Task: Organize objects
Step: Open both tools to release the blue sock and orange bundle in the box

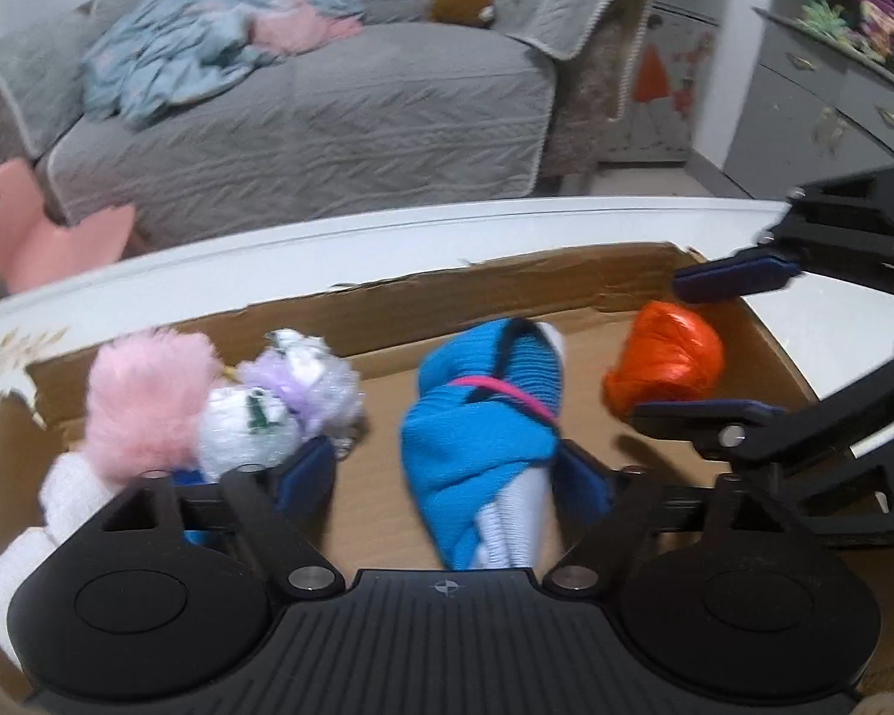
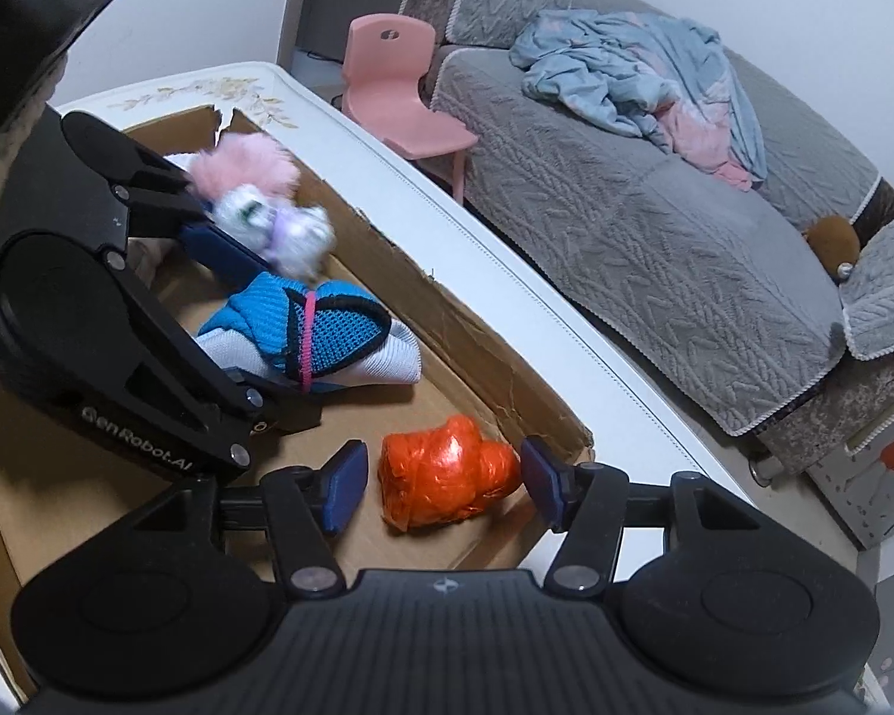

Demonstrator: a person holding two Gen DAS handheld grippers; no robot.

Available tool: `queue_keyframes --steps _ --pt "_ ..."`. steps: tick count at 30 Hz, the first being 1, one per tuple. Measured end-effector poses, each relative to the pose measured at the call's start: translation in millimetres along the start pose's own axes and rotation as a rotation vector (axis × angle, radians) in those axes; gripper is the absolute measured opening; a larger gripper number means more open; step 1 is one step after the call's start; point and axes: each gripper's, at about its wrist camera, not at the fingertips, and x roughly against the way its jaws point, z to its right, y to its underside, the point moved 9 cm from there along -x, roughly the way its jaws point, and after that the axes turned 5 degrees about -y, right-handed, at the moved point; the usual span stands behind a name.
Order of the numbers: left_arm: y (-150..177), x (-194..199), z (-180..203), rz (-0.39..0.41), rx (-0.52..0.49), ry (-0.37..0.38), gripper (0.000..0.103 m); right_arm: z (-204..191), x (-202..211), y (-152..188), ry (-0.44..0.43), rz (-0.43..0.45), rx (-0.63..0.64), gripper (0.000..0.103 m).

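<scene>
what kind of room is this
Most likely a home living room: a grey covered sofa with a rumpled blanket, a small pink chair, and a white table holding a cardboard tray of soft toys.

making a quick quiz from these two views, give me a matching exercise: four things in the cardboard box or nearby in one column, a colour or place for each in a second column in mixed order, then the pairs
Column one
1. rolled sock bundle
2. crinkly wrapped bundle
3. fluffy plush toy
4. small plastic chair

Column two
A. pink, on the floor between the white table and the grey sofa
B. orange, between the right gripper's open fingers
C. blue and white, tied with a pink band
D. pink fur, at the far left end of the box in the left wrist view

Pairs: 1-C, 2-B, 3-D, 4-A
</scene>
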Motion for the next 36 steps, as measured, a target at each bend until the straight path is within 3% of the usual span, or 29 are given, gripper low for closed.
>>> queue_keyframes --steps 9,20,26,31,36 --pt "-2 13 -6 -0.019 0.038 -0.011 0.087 4 6 -4 0.013 0.001 -0.050 0.058" --pt "8 46 -17 -0.024 0.071 -0.046 0.094 -5 26 -7 0.052 0.015 -0.125 0.072" --pt "17 89 -36 0.025 0.098 -0.056 0.102 -24 48 -12 0.069 0.051 -0.200 0.087" --pt "36 137 -58 0.098 0.119 -0.067 0.102 -51 78 -4 0.073 0.101 -0.243 0.089" --pt "72 171 -66 0.122 0.140 -0.068 0.102 -79 107 12 0.061 0.152 -0.297 0.091"
